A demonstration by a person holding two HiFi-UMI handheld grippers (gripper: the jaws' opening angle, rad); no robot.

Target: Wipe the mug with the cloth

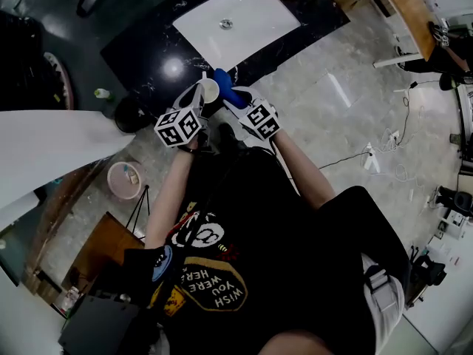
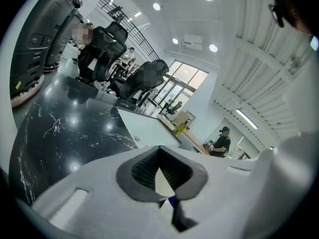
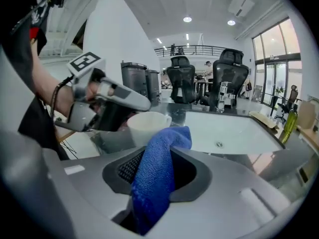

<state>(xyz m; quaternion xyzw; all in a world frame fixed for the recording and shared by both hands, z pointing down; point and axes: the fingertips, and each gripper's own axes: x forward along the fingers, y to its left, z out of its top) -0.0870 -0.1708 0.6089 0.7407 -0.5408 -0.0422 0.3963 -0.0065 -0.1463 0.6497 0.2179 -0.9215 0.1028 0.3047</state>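
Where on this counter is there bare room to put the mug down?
Bare: the black counter left of the white sink, and the sink's own basin. Crowded: the counter's near edge, where the left gripper with the mug meets the right gripper with the cloth.

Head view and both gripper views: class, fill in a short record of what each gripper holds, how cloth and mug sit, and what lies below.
left gripper: jaws shut on the white mug
right gripper: jaws shut on the blue cloth
mug pose: upright, held in the air
cloth and mug: cloth's top end at the mug's rim; contact cannot be confirmed
below: black counter with a white sink
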